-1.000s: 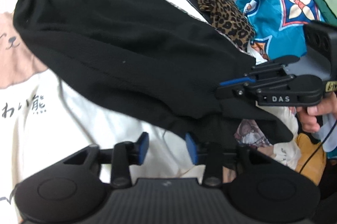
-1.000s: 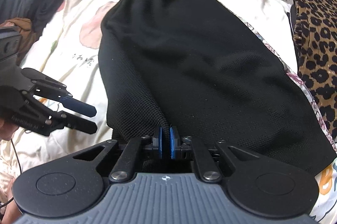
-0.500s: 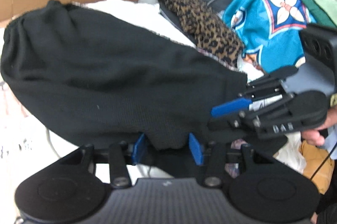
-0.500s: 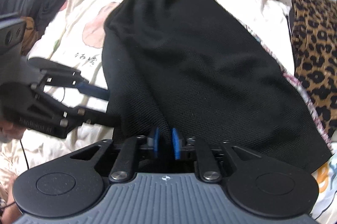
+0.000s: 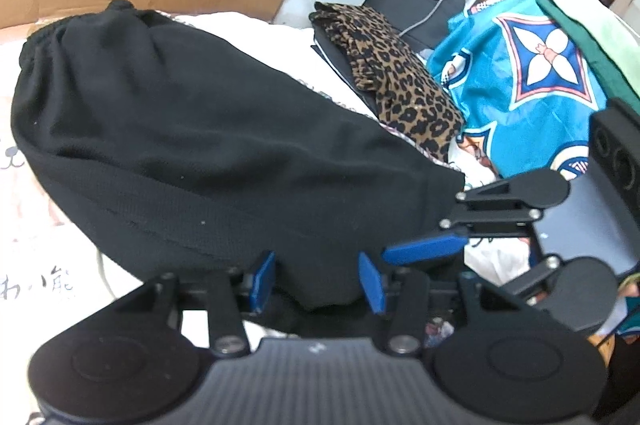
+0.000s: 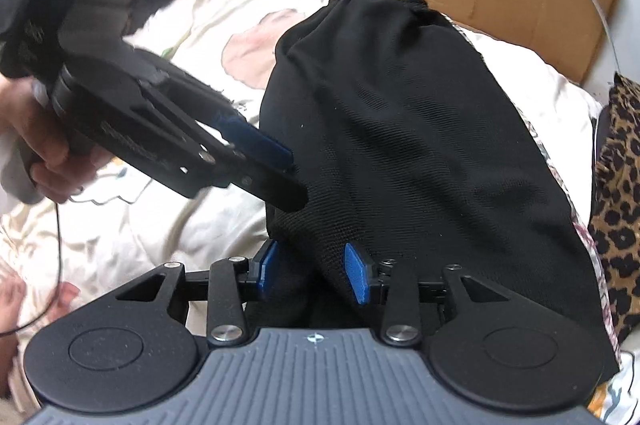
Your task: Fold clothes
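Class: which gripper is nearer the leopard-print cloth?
Right. The right gripper is at the black garment's hem beside the leopard-print cloth; the left gripper lies beyond, at the hem's other side.

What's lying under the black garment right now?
A patterned fabric edge peeks from under the black garment, both on the cream printed bedsheet. How far it extends underneath is hidden.

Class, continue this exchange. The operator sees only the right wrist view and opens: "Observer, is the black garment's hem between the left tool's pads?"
Observer: Yes. The left wrist view shows the hem of the black garment lying between the pads of the left tool, whose jaws stand apart.
Operator: What lies past the leopard-print fabric?
Observer: A bright blue patterned cloth, right beside the leopard-print fabric.
Operator: Anything behind those?
Observer: A black box with a handle.
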The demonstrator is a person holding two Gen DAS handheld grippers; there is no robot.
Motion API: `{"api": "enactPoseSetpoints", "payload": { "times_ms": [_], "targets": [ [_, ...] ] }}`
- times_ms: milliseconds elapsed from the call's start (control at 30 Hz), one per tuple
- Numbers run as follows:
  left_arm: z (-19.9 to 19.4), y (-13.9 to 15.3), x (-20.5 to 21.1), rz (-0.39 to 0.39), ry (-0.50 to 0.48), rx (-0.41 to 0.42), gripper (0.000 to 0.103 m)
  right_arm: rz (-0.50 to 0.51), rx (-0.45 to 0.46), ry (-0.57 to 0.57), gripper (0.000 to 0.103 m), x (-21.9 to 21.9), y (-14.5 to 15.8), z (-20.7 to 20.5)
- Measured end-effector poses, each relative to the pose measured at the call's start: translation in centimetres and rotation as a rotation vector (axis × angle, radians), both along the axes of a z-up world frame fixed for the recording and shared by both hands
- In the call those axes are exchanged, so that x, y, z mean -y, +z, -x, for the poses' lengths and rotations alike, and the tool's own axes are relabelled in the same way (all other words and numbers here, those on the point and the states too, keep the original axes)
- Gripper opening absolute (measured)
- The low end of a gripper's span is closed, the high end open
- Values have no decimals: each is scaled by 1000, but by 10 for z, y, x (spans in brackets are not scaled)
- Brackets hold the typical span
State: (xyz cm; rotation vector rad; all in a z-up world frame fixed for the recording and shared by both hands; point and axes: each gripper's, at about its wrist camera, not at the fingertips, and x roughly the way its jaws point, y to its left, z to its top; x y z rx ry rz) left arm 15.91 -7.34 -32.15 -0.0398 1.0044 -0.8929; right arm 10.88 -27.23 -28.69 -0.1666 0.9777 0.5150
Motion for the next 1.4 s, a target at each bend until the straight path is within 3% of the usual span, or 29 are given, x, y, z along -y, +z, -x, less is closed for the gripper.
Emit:
{"api": "enactPoseSetpoints", "payload": {
  "times_ms": [200, 267, 433, 600, 800, 1100, 1233, 1400],
  "targets": [
    [2, -2, -17, -23, 24, -3, 49, 50, 33, 30, 41, -8, -7, -8],
    [4, -3, -21, -36, 26, 0, 49, 32, 31, 24, 23, -5, -5, -11],
    [7, -6, -18, -50, 6, 10, 49, 22, 39, -24, 10, 3, -2, -15],
    [8, -6, -7, -46, -10, 20, 49, -20, 28, -87, 2, 15, 3, -19],
    [7, -6, 8, -37, -15, 10, 49, -43, 20, -100, 2, 18, 4, -21],
    [2, -18, 10, -44, 34, -77, 25, -57, 14, -87, 2, 13, 6, -16],
    [4, -22, 9, -39, 37, -98, 9, -62, 14, -74, 2, 10, 9, -14],
    [9, -18, 2, -38, 42, -88, 5, -89, 9, -95, 4, 13, 14, -12]
  ]
}}
